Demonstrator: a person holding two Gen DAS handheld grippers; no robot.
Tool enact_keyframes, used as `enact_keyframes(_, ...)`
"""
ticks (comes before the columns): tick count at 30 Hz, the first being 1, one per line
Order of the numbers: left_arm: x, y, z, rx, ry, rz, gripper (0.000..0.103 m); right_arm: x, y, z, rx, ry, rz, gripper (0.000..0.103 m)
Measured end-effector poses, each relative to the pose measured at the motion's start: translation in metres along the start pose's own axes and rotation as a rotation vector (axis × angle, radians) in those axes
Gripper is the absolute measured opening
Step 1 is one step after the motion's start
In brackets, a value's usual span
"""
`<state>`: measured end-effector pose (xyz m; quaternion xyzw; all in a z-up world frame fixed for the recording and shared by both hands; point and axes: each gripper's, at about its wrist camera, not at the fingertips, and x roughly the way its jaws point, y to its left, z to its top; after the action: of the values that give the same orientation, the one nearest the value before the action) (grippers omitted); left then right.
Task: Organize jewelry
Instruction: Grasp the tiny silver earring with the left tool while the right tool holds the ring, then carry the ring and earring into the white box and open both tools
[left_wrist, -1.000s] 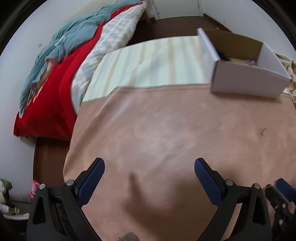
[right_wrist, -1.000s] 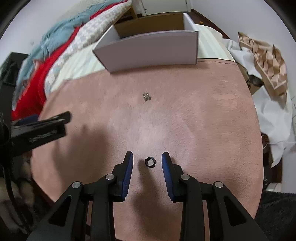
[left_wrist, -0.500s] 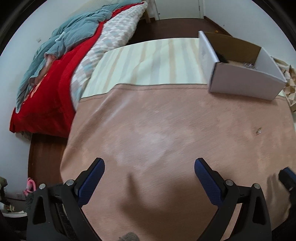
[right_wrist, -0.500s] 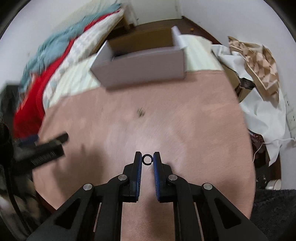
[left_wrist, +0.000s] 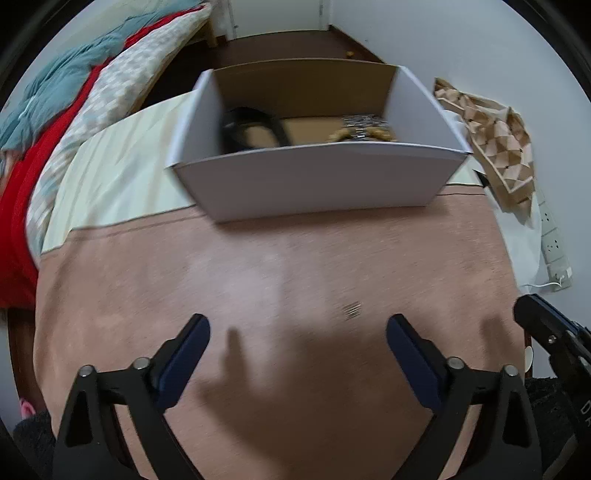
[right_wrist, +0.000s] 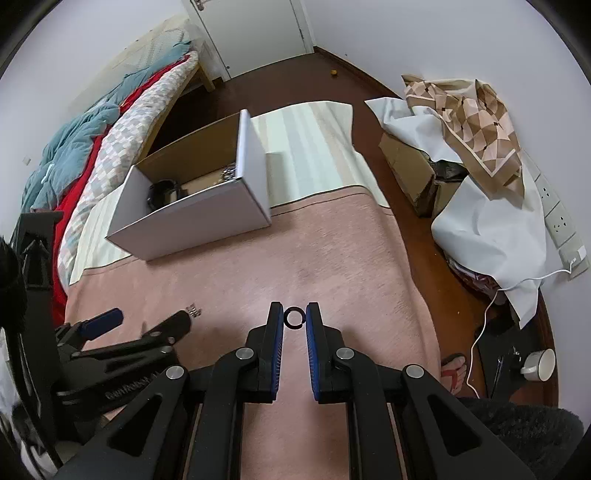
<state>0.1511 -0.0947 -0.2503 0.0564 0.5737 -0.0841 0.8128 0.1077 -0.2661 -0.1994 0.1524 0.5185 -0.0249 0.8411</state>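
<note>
My right gripper (right_wrist: 294, 318) is shut on a small black ring (right_wrist: 294, 317), held at the fingertips above the pink tablecloth (right_wrist: 332, 258). My left gripper (left_wrist: 297, 334) is open and empty, low over the cloth; it also shows in the right wrist view (right_wrist: 147, 319). A small metal jewelry piece (left_wrist: 351, 309) lies on the cloth just ahead of the left gripper's right finger, and shows in the right wrist view (right_wrist: 192, 310). A white cardboard box (left_wrist: 314, 177) stands at the far side, holding a black band (left_wrist: 255, 125) and a heap of metal jewelry (left_wrist: 364, 127).
A bed with red and blue covers (right_wrist: 74, 155) lies to the left. A pile of paper and patterned cloth (right_wrist: 472, 129) sits right of the table, with a power strip (right_wrist: 561, 225), a cable and a white cup (right_wrist: 537, 363) on the floor.
My right gripper closed on the black ring and lifted it off the cloth. My left gripper swung right, toward the box and the small metal piece.
</note>
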Motion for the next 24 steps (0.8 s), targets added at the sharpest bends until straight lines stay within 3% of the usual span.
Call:
enact_keyframes(4, 0.01, -0.013, 0.003, 0.015, 0.013, -0.011, 0.067, 0.006, -0.008, 0.004, 0.01, 0.001, -0.006, 0.013)
enact_keyframes(9, 0.012, -0.014, 0.004, 0.009, -0.001, -0.01, 0.065, 0.009, -0.01, 0.005, 0.016, 0.001, -0.013, 0.013)
enact_keyframes(10, 0.013, -0.013, 0.005, 0.008, -0.002, -0.011, 0.06, 0.01, -0.011, 0.005, 0.017, 0.001, -0.016, 0.013)
enact_keyframes(12, 0.015, -0.013, 0.005, 0.01, 0.006, -0.016, 0.036, 0.01, -0.011, 0.006, 0.017, 0.003, -0.018, 0.013)
enact_keyframes(14, 0.015, -0.013, 0.005, 0.014, 0.001, -0.014, 0.033, 0.01, -0.011, 0.006, 0.017, 0.001, -0.02, 0.013)
enact_keyframes(17, 0.014, -0.014, 0.005, 0.021, -0.002, -0.022, 0.019, 0.01, -0.01, 0.007, 0.016, -0.005, -0.022, 0.013)
enact_keyframes(20, 0.012, -0.016, 0.003, 0.031, -0.007, -0.026, 0.015, 0.007, -0.009, 0.009, 0.019, -0.014, -0.022, 0.013)
enact_keyframes(21, 0.012, -0.016, 0.002, 0.032, -0.009, -0.028, 0.006, 0.006, -0.009, 0.01, 0.021, -0.018, -0.023, 0.013)
enact_keyframes(24, 0.01, -0.016, -0.001, 0.03, -0.015, -0.038, 0.006, 0.001, -0.008, 0.012, 0.02, -0.032, -0.018, 0.013)
